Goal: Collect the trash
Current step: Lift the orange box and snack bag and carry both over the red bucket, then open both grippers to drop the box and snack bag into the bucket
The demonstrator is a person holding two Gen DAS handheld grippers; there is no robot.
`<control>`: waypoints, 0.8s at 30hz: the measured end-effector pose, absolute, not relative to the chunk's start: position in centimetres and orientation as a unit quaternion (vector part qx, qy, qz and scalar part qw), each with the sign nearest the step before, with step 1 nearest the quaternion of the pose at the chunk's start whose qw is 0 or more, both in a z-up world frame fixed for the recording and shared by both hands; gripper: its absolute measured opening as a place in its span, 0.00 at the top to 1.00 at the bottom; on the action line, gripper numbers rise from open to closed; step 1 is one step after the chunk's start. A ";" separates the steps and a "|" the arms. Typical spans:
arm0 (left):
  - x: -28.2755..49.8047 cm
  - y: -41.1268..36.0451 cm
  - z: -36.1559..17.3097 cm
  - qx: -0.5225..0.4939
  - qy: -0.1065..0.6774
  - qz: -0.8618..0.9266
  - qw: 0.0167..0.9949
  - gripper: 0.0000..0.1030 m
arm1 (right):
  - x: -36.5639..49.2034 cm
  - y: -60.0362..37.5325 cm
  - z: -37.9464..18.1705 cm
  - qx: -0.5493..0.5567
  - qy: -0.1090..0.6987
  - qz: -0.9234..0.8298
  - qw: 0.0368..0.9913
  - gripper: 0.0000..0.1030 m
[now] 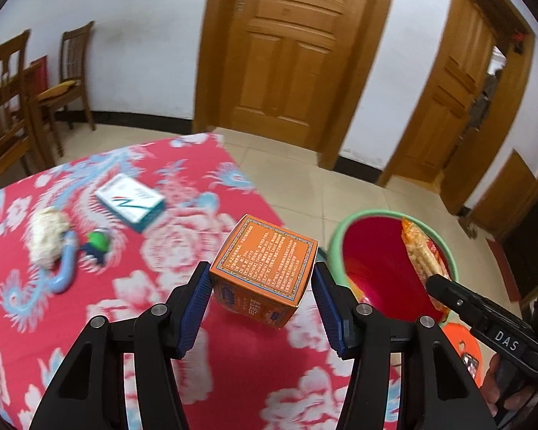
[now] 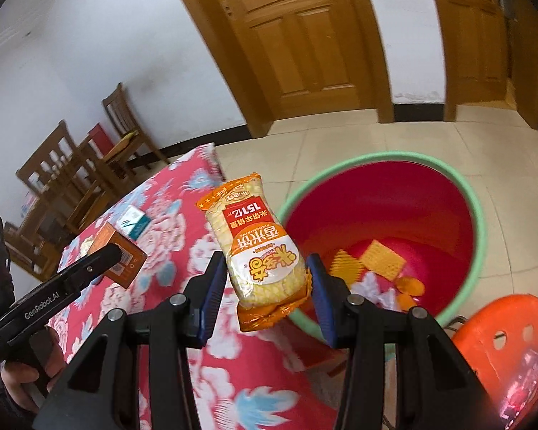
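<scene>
My left gripper (image 1: 262, 274) is shut on an orange printed box (image 1: 265, 261) and holds it above the red flowered tablecloth (image 1: 89, 322), close to the table's right edge. In the right wrist view my right gripper (image 2: 265, 267) is shut on a yellow-orange snack packet (image 2: 258, 243), which stands upright beside the bin. The bin (image 2: 478, 215) is red inside with a green rim, stands on the floor next to the table and holds several orange wrappers (image 2: 380, 263). The same packet (image 1: 421, 251) shows over the bin (image 1: 337, 247) in the left wrist view.
On the cloth lie a white and teal box (image 1: 131, 202), a crumpled tissue (image 1: 48, 236), a blue tube (image 1: 66, 268) and a small green and blue item (image 1: 98, 245). An orange stool (image 2: 502, 337) stands beside the bin. Wooden chairs (image 1: 7, 107) and doors (image 1: 287, 53) are behind.
</scene>
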State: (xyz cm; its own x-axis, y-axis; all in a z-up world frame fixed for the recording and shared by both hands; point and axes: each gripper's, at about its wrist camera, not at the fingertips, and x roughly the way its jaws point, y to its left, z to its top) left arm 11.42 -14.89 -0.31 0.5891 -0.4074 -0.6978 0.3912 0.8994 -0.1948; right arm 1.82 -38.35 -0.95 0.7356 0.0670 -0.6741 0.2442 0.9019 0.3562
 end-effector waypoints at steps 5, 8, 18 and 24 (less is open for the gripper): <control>11.1 -17.7 -0.9 0.008 0.396 -0.250 0.884 0.44 | 0.7 -40.3 -1.6 0.233 0.357 -0.076 0.901 0.53; 11.0 -19.6 -1.3 0.020 0.400 -0.264 0.877 0.44 | 0.2 -41.6 -2.0 0.245 0.354 -0.090 0.898 0.53; 10.6 -24.3 -2.7 0.048 0.408 -0.301 0.861 0.44 | -0.5 -44.8 -3.9 0.279 0.365 -0.125 0.879 0.53; 10.8 -26.5 -3.7 0.068 0.417 -0.315 0.850 0.44 | -0.5 -46.0 -4.6 0.292 0.370 -0.135 0.872 0.53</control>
State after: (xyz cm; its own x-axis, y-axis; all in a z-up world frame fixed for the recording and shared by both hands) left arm 10.84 -26.55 -3.70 0.4545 -0.4789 -0.7510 0.5917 0.7926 -0.1474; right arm -0.47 -45.97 -4.64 0.6899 -0.0201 -0.7236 0.4516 0.7932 0.4085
